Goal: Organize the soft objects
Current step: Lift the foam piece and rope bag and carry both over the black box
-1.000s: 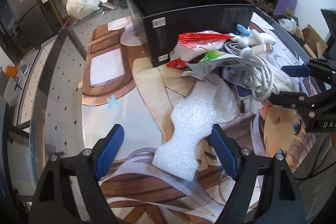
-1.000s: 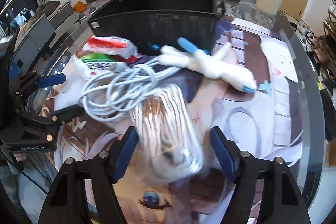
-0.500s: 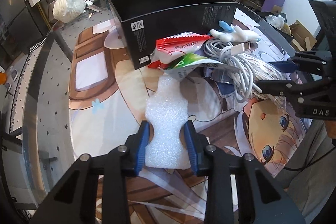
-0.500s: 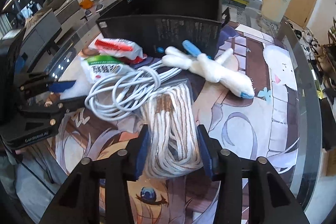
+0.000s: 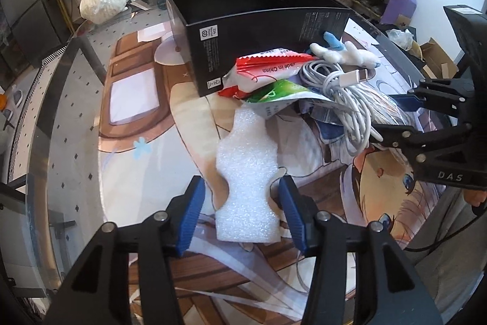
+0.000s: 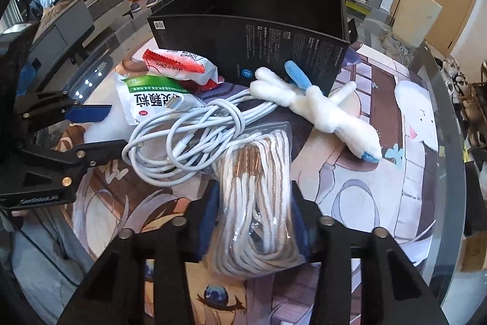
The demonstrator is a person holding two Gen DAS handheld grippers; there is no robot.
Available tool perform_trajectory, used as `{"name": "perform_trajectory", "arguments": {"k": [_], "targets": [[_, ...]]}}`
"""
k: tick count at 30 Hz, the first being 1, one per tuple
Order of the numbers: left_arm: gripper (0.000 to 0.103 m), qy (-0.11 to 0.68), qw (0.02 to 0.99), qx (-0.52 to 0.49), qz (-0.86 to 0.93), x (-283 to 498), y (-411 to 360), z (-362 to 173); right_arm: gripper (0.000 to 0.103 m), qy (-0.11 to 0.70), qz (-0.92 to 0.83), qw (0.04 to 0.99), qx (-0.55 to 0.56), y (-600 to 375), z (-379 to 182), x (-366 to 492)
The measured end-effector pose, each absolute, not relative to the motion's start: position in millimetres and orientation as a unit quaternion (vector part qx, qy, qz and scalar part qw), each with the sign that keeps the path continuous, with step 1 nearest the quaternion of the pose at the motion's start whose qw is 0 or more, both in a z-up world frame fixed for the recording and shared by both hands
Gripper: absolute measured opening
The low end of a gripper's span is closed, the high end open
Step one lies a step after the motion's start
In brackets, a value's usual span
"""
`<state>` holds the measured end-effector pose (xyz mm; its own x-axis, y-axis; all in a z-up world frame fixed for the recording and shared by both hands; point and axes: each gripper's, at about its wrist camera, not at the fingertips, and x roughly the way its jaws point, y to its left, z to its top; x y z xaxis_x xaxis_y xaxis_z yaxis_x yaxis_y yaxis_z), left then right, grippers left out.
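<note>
A white foam piece (image 5: 246, 166) lies on the printed mat between the blue pads of my left gripper (image 5: 241, 197). Its jaws are opening and the left pad stands clear of the foam. My right gripper (image 6: 254, 194) is closing on a clear bag of white and brown cord (image 6: 258, 172), which bulges over its pads. Behind the bag lie a coiled white cable (image 6: 188, 139), a white and blue plush toy (image 6: 322, 111), a red packet (image 6: 179, 66) and a green packet (image 6: 149, 99). An open black box (image 6: 252, 29) stands beyond them.
The glass table's curved edge (image 5: 45, 118) runs along the left. A white wrapped bundle (image 5: 103, 0) sits at the far edge behind the box. In the left wrist view, the right gripper (image 5: 395, 116) reaches in from the right over the cable.
The left jaws closed onto the foam, squeezed its waist, then spread apart again. The right jaws narrowed steadily onto the bag of cord.
</note>
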<state>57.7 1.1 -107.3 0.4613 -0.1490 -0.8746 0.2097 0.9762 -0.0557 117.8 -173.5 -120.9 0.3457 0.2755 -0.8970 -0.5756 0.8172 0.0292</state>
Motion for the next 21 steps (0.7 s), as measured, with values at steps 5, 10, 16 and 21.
{"name": "perform_trajectory", "arguments": {"k": [5,10,16,21], "targets": [[0.032,0.506,0.856,0.040,-0.103,57,-1,-107,0.035,0.506,0.261,0.811,-0.133,-178,-119,115],[0.031,0.504,0.856,0.029,-0.108,57,1,-105,0.033,0.504,0.255,0.816,-0.123,-185,-115,114],[0.031,0.490,0.865,0.031,-0.108,54,1,-99,0.032,0.487,0.247,0.830,-0.112,-190,-102,113],[0.031,0.469,0.877,0.028,-0.104,52,4,-90,0.032,0.463,0.245,0.845,-0.106,-193,-88,107]]}}
